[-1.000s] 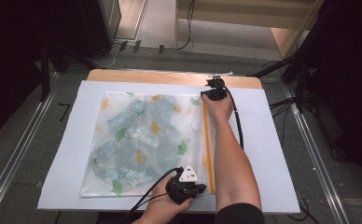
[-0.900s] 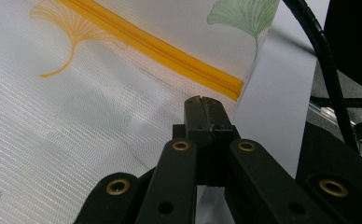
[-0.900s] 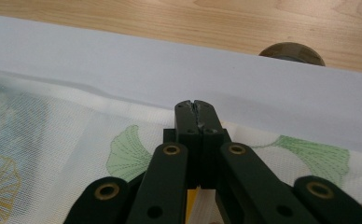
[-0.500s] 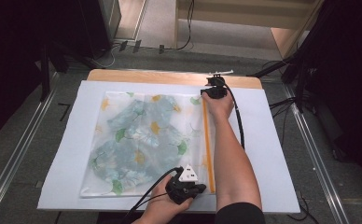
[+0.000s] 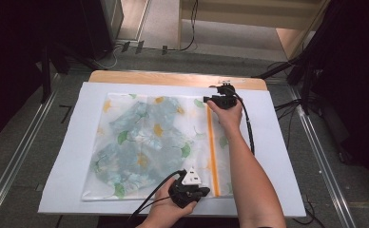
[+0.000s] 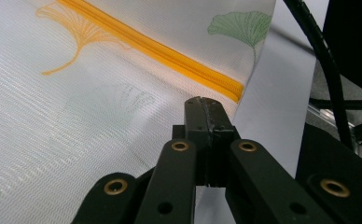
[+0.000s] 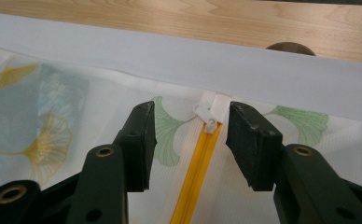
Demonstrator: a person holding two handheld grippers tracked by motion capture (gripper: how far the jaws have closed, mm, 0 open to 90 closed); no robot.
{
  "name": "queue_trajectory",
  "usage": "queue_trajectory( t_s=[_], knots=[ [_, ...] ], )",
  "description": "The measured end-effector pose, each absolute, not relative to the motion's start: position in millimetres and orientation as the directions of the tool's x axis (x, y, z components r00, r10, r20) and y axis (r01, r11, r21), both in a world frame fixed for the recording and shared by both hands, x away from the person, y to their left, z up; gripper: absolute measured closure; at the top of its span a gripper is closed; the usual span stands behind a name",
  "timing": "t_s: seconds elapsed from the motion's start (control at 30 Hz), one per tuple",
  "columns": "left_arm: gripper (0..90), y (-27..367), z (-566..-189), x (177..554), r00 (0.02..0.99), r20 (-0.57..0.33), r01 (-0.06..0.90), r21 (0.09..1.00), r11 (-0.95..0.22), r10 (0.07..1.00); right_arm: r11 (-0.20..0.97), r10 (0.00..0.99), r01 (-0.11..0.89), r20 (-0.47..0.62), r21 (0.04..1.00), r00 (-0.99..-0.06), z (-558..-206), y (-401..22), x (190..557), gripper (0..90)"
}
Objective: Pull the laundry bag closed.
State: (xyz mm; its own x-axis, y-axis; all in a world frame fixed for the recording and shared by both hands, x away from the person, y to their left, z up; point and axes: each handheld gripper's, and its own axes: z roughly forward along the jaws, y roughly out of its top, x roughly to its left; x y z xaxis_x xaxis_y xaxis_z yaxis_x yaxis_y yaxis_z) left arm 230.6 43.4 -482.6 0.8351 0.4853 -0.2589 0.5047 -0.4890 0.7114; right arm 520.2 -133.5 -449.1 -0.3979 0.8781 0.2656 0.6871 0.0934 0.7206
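Grippers work a mesh bag (image 5: 149,142) on the white mat (image 5: 277,142): from above, the left gripper (image 5: 206,192) pins the bag's corner at six o'clock, steadying it, forearm short and bent. Its own view shows jaws together on fabric beside the orange zipper (image 6: 170,53). Right gripper (image 7: 191,140), arm outstretched toward twelve, has just been opening; its jaws stand apart around the white zipper pull (image 7: 209,122), untouched.

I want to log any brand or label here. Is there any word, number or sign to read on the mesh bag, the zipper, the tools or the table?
None can be read.
The mesh bag bears printed ginkgo leaves, no lettering.
The orange zipper and its white pull show no mark.
The left tool and right tool show brass rivets, no writing.
The white sheet and wooden table are plain.
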Motion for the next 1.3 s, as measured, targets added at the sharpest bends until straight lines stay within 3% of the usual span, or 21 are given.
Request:
queue_trajectory(
  t_s=[0.1,0.3,0.43,0.6,0.8,1.03,1.3],
  knots=[
    [81.2,44,-482,230,0.841,-0.248,0.493,0.716,-0.494,0.48,0.099,0.869,0.675,0.267,0.731,-0.416,-447,-135,511,49.9],
    [54.5,53,-478,232,0.84,-0.298,0.498,0.755,-0.427,0.452,0.119,0.848,0.652,0.265,0.749,-0.459,-446,-132,492,44.1],
    [42.9,61,-474,233,0.834,-0.311,0.501,0.773,-0.389,0.456,0.133,0.836,0.636,0.258,0.76,-0.484,-444,-129,478,40.9],
    [16.1,72,-466,233,0.831,-0.252,0.469,0.797,-0.381,0.496,0.127,0.823,0.62,0.267,0.774,-0.502,-442,-129,460,34.2],
    [2.3,97,-452,242,0.823,-0.258,0.456,0.83,-0.319,0.506,0.138,0.802,0.601,0.267,0.787,-0.534,-441,-137,435,28.6],
    [0.0,134,-444,258,0.781,-0.296,0.488,0.838,-0.242,0.551,0.138,0.794,0.592,0.268,0.794,-0.545,-441,-151,406,23.1],
    [0.0,165,-440,267,0.759,-0.236,0.457,0.857,-0.239,0.607,0.14,0.791,0.579,0.261,0.803,-0.553,-444,-168,378,14.2]
  ],
)
